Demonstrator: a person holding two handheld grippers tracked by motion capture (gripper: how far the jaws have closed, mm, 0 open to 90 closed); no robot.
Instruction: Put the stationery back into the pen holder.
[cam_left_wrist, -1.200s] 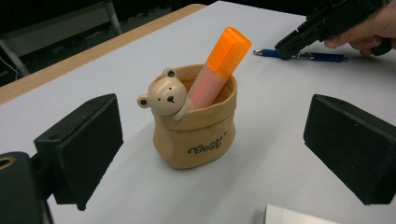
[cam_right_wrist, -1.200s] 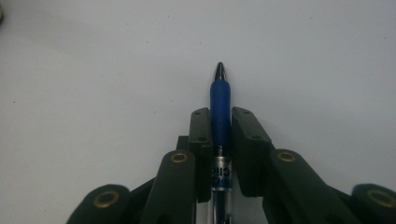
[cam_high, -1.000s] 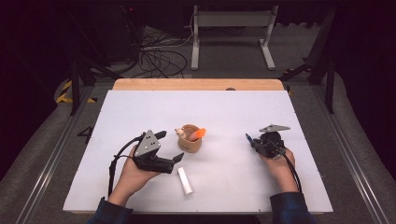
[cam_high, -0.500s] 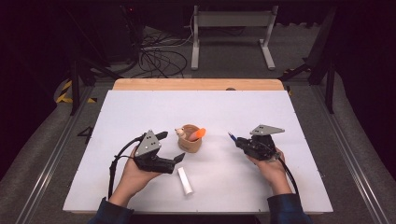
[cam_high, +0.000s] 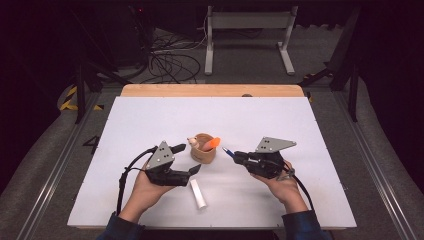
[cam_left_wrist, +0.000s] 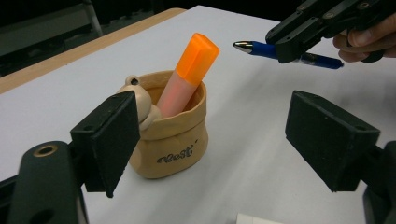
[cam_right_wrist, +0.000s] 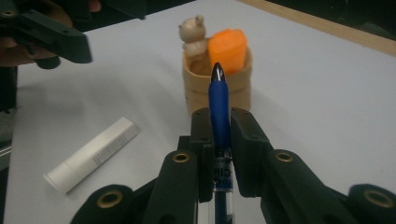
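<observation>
The orange highlighter's (cam_left_wrist: 187, 77) lower half is hidden inside the tan bag-shaped holder (cam_left_wrist: 175, 147). The white tube (cam_left_wrist: 254, 218) is cut off by the left gripper view's bottom edge. The holder's dark lettering stays unreadable.

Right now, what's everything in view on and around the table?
cup: one, tan, with a small bear figure on its rim, mid-table between the two hand-held grippers.
highlighter: one, orange, standing tilted in the cup.
pen: one, blue, clamped in the right hand-held gripper, tip pointing at the cup.
tube: one, white, lying flat near the front edge, beside the left hand.
table: one, white top with a wooden far edge.
cables: a black tangle on the floor behind the table.
left hand-held gripper: black, jaws apart either side of the cup and just closing in, not touching it.
right hand-held gripper: black, shut on the pen.
</observation>
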